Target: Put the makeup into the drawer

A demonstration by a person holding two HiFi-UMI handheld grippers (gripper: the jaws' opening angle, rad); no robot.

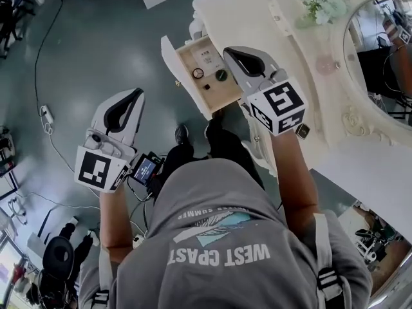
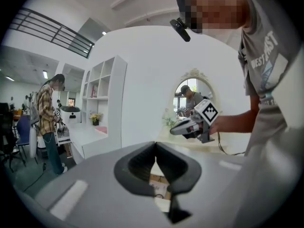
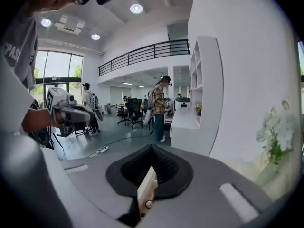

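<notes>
The makeup (image 1: 197, 73) lies inside the open drawer (image 1: 185, 55), which juts from the dressing table's (image 1: 257, 15) front edge. The right gripper (image 1: 235, 53) hovers over the drawer's right edge, jaws pressed together on nothing. The left gripper (image 1: 136, 96), off the table over the floor (image 1: 96, 50), is likewise closed and empty.

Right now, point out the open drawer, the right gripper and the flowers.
drawer (image 1: 180, 74): head view, its white front panel.
right gripper (image 1: 230, 53): head view, the closed tips.
flowers (image 1: 322, 2): head view, middle of the pale bunch.
</notes>
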